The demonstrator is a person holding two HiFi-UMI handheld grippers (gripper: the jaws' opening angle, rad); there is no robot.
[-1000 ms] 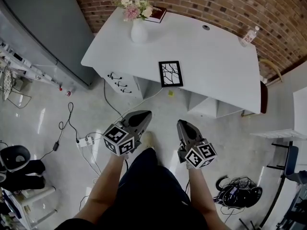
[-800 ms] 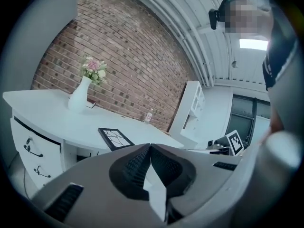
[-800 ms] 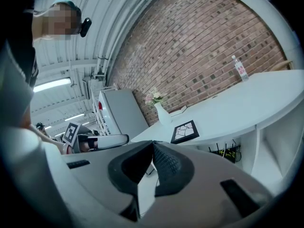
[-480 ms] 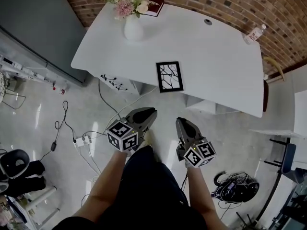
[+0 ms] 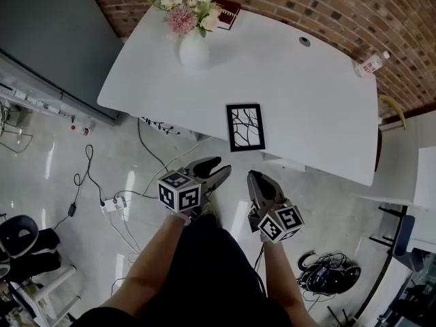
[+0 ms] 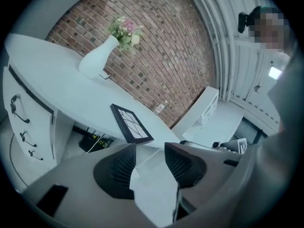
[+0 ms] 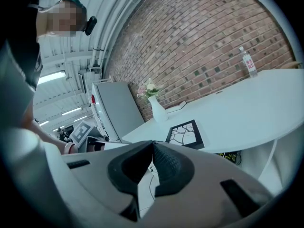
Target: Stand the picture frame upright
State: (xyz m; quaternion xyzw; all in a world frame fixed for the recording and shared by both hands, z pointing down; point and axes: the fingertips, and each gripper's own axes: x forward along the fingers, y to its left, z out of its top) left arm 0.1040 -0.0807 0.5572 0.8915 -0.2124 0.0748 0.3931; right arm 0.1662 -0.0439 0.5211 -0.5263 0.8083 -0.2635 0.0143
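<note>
A black picture frame [image 5: 246, 127] with a white branch drawing lies flat near the front edge of the white table [image 5: 306, 94]. It also shows in the left gripper view as the frame [image 6: 131, 124] and in the right gripper view as the frame [image 7: 185, 133]. My left gripper [image 5: 219, 170] hangs in front of the table, short of the frame; its jaws are opening with nothing between them. My right gripper [image 5: 254, 180] is beside it, shut and empty, also short of the table edge.
A white vase with flowers [image 5: 193, 46] and a dark book [image 5: 227, 14] stand at the table's far left. A water bottle [image 5: 371, 65] is at the far right corner. Cables and a power strip [image 5: 112, 203] lie on the floor to the left. A brick wall [image 5: 381, 19] runs behind.
The left gripper's jaws have gone from shut to apart. Both grippers and the view have come closer to the table and its frame.
</note>
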